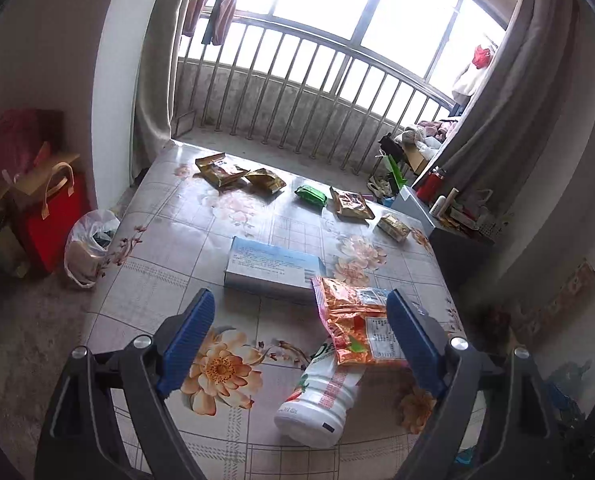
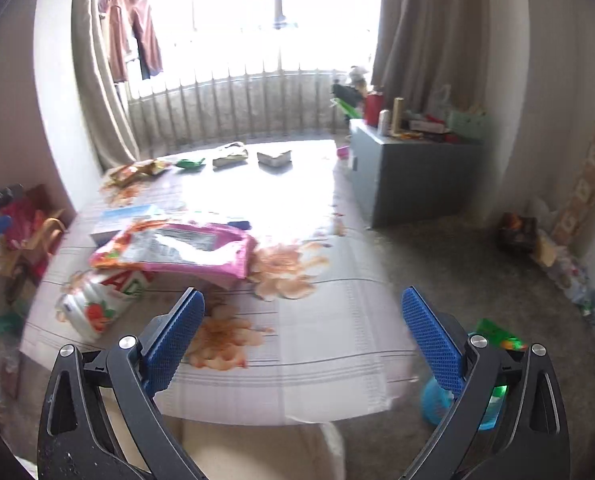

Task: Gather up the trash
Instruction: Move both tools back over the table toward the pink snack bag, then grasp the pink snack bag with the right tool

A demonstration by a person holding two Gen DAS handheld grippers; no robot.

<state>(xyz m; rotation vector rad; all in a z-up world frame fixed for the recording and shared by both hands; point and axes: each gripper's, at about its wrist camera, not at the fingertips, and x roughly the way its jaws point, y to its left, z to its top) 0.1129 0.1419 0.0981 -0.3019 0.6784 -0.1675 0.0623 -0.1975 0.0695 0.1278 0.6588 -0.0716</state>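
My left gripper (image 1: 301, 312) is open above the flowered table (image 1: 177, 256). An orange snack bag (image 1: 355, 322) lies against its right finger, on top of a white plastic bottle (image 1: 321, 400) lying on its side. A blue-white box (image 1: 271, 266) lies just beyond. Gold wrappers (image 1: 221, 170), a green packet (image 1: 310, 195) and more wrappers (image 1: 351, 204) lie along the far edge. My right gripper (image 2: 303, 308) is open and empty above the near table edge; the snack bag (image 2: 173, 250) and bottle (image 2: 97, 306) lie to its left.
A white plastic bag (image 1: 87, 246) stands on the floor left of the table, next to a red bag (image 1: 51, 220). A grey cabinet (image 2: 413, 172) with clutter stands at the right. A blue bin (image 2: 437, 400) sits under my right gripper. Window railing lies behind.
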